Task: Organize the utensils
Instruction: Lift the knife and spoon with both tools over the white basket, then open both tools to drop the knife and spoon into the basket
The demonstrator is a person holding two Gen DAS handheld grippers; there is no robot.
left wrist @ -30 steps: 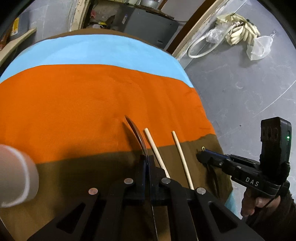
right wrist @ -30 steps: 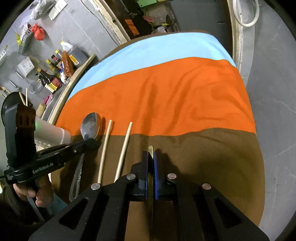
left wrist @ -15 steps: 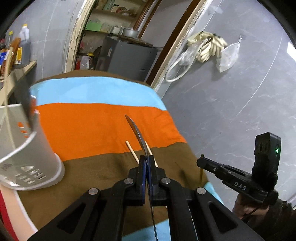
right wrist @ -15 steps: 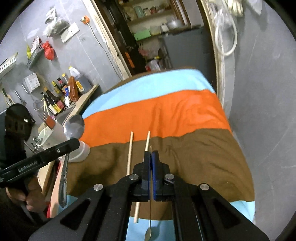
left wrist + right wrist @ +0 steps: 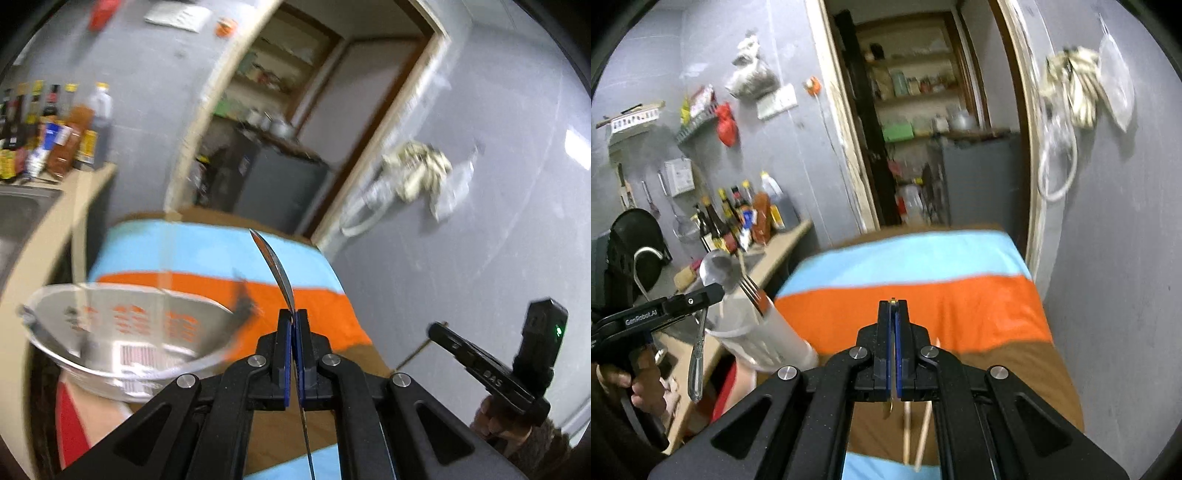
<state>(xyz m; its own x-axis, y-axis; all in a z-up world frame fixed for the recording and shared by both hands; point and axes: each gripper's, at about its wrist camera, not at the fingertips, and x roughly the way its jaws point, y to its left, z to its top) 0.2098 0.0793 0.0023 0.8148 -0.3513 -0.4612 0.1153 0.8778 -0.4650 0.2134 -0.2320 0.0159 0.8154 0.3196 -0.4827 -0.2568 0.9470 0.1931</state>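
My left gripper [image 5: 293,314] is shut on a large metal spoon [image 5: 275,266], seen edge-on with its bowl pointing up and forward. It hangs above the table, just right of a white perforated utensil holder [image 5: 122,332]. From the right wrist view, the same left gripper [image 5: 716,291] holds the spoon [image 5: 714,267] next to the holder [image 5: 757,332], which has a fork [image 5: 751,290] in it. My right gripper [image 5: 894,304] is shut on a small thin spoon [image 5: 888,410] whose bowl end hangs beneath the jaws. Two wooden chopsticks [image 5: 907,432] lie on the brown stripe below.
A blue, orange and brown striped cloth [image 5: 923,295] covers the table. A counter [image 5: 783,240] with several sauce bottles [image 5: 738,218] runs along the left. Behind the table are an open doorway with shelves and a grey cabinet [image 5: 979,177]. A grey wall stands close on the right.
Both grippers have lifted off the cloth with their spoons and tilted up. The left one has moved left toward the holder, which now fills its lower left view. The chopsticks stayed on the table.
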